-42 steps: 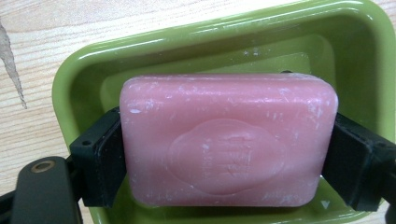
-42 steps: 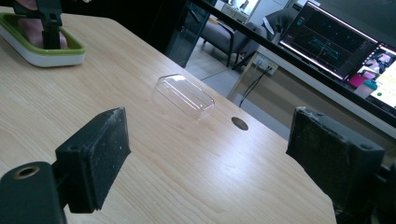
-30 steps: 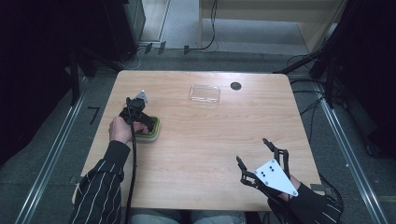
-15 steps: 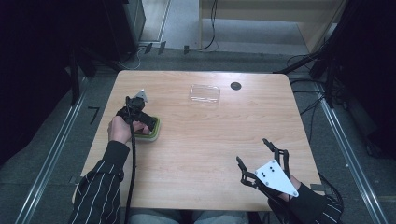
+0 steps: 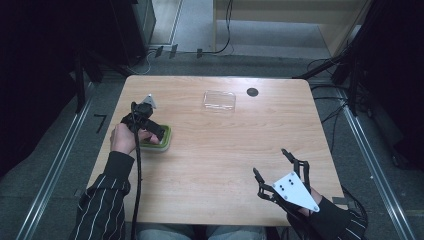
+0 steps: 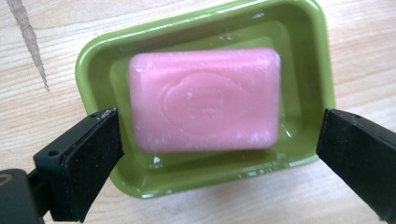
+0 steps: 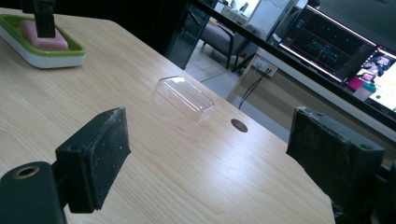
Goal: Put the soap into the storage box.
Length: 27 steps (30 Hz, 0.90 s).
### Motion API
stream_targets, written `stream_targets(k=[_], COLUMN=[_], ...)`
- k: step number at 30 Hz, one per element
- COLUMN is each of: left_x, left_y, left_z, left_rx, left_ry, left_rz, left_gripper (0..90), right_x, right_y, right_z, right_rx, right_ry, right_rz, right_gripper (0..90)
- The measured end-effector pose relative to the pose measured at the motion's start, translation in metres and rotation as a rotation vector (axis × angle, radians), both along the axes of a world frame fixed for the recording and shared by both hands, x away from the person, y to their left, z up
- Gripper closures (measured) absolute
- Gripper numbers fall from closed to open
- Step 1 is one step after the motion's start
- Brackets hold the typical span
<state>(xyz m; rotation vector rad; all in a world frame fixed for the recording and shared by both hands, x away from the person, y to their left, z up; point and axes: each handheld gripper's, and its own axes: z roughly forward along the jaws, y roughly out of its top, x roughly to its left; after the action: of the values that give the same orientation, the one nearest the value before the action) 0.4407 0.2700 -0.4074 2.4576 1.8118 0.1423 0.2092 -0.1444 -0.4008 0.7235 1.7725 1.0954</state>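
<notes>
Between the wide-open jaws of the left gripper [image 6: 219, 154] lies a pink soap [image 6: 205, 99] in a green dish [image 6: 93, 70]; neither pad touches the soap, and the gripper holds nothing. Ahead of the right gripper [image 7: 208, 158], whose jaws also gape empty over the table [image 7: 140, 177], a clear lid [image 7: 184, 98] rests well beyond its fingertips.

A wooden table [image 5: 220, 150] bears a green soap dish [image 5: 161, 141] and a clear lid [image 5: 219, 100].
</notes>
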Motion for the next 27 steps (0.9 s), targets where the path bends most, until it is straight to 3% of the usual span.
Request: stream_targets(k=[5, 13, 20, 27], left_x=[-0.007, -0.02, -0.034, -0.046], left_y=[-0.002, -0.01, -0.012, -0.011], left_z=[0.006, 0.013, 0.011, 0.012], left_rx=[0.0, 0.018, 0.047, 0.05], left_ry=[0.008, 0.021, 0.036, 0.044], left_rz=[-0.011, -0.073, -0.087, -0.096], left_gripper=[1.2, 0.2, 0.2, 0.2], right_x=[0.0, -0.001, -0.001, -0.001], right_y=[0.0, 0.0, 0.0, 0.0], right_z=[0.0, 0.0, 0.0, 0.0], right_rx=[-0.004, -0.002, -0.004, -0.003], right_ry=[-0.001, -0.001, -0.004, -0.005], right_rz=[0.0, 0.002, 0.0, 0.0], right_gripper=[13.2, 13.2, 13.2, 13.2])
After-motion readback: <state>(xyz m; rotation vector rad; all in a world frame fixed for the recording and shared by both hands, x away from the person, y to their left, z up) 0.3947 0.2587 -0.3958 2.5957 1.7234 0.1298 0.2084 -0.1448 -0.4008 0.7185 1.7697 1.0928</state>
